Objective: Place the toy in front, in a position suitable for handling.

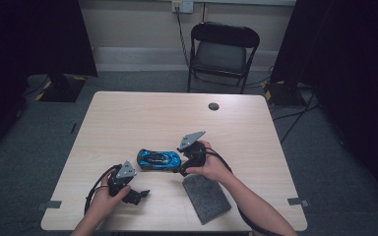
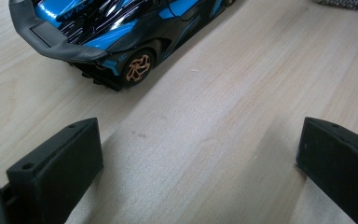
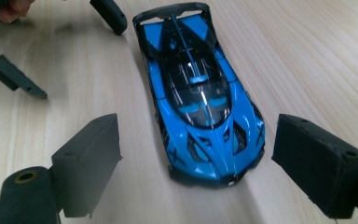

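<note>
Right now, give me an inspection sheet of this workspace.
Surface: light wood table, level, with a dark round cable port near the far edge.
Job's things: blue and black toy car on its wheels at mid-table, nose toward the right gripper.
Clutter: grey felt pad lying flat near the front edge, apart from the car.
Grippers: right gripper open, its fingers either side of the car's nose, not touching it. Left gripper open over bare table, short of the car's rear wing.
Cables: black cable loops trail from both grippers; more cables run on the floor at right.
Surroundings: folding chair behind the table, grey carpet, dark curtains both sides.
</note>
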